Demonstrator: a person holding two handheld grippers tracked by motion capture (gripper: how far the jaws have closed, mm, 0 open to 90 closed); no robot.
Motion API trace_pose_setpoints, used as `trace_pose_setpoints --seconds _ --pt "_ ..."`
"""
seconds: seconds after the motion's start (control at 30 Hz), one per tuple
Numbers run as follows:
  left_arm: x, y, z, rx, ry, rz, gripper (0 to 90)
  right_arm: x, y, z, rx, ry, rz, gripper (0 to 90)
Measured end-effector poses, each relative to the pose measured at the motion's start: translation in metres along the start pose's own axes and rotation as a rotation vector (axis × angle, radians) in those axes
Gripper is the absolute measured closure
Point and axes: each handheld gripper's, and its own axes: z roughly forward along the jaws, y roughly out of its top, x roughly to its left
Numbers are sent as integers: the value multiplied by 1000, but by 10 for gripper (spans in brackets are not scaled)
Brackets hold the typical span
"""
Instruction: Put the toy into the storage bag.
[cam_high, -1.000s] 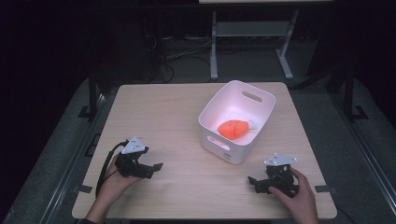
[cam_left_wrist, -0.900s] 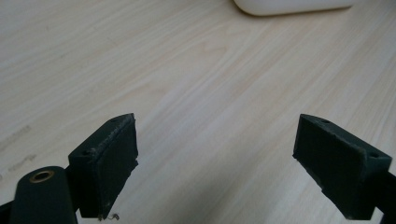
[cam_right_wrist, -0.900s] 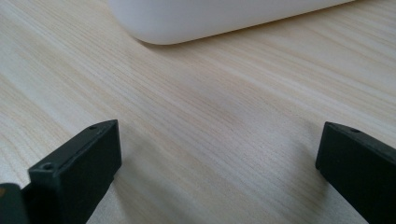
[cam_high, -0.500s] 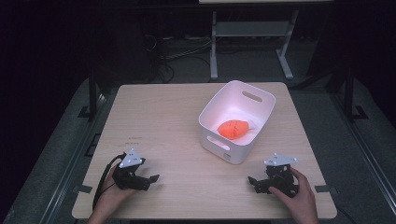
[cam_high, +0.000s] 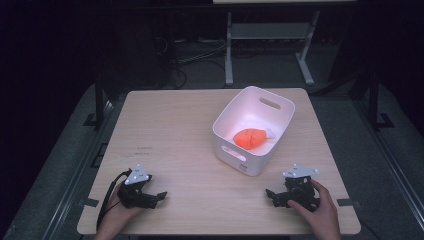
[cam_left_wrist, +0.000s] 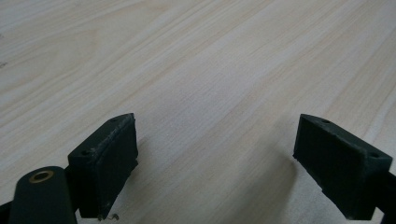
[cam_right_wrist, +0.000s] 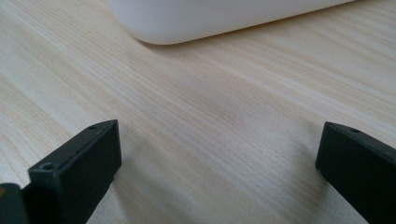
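Seemingly done: orange toy (cam_high: 251, 138) lies in the white bin (cam_high: 233, 117); both grippers' jaws rest wide open, empty, on the table (cam_high: 180, 120).

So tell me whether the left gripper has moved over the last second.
Yes. The left gripper has drawn back toward the table's near edge, farther from the white bin.

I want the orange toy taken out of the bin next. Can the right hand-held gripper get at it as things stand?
Probably yes. The right hand-held gripper rests open on the table just in front of the bin. The bin is open-topped and the toy lies uncovered inside, so it would have to go over the near wall.
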Motion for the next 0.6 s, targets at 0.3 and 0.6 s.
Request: trace_pose_setpoints --seconds 0.3,0.6 --pt "-1 -2 1 -8 23 18 127 0 0 0 0 0 0 0" --pt "-1 -2 1 -8 21 18 127 0 0 0 2 0 1 0"
